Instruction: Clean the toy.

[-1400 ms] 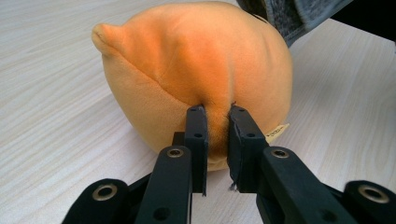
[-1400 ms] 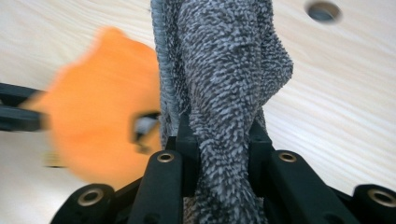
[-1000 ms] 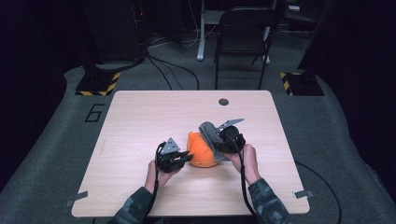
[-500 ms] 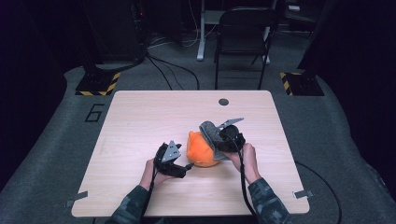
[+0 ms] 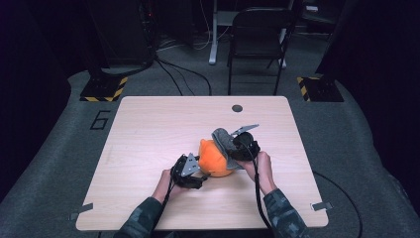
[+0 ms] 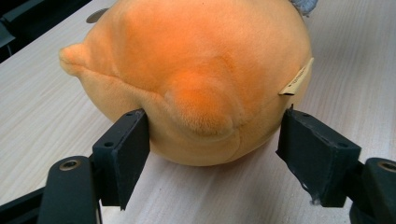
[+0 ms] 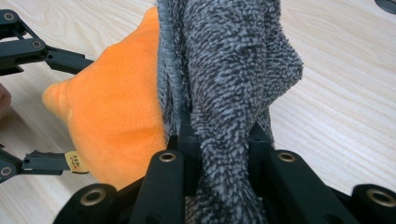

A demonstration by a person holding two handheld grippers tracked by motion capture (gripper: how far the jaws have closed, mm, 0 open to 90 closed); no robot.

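Orange plush [image 6: 196,79], frame centre, is flanked by wide-open left fingers [image 6: 126,154]; grey cloth [image 7: 224,84], pinched by right fingers [image 7: 189,140], could be dragged off if the plush rolls.

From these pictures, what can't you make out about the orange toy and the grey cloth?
- Toy: its far side, hidden by its own bulk in the left gripper view and by the cloth in the right gripper view.
- Tag: print too small to read.
- Cloth: full shape, bunched in the right gripper; top cut off by the frame edge.
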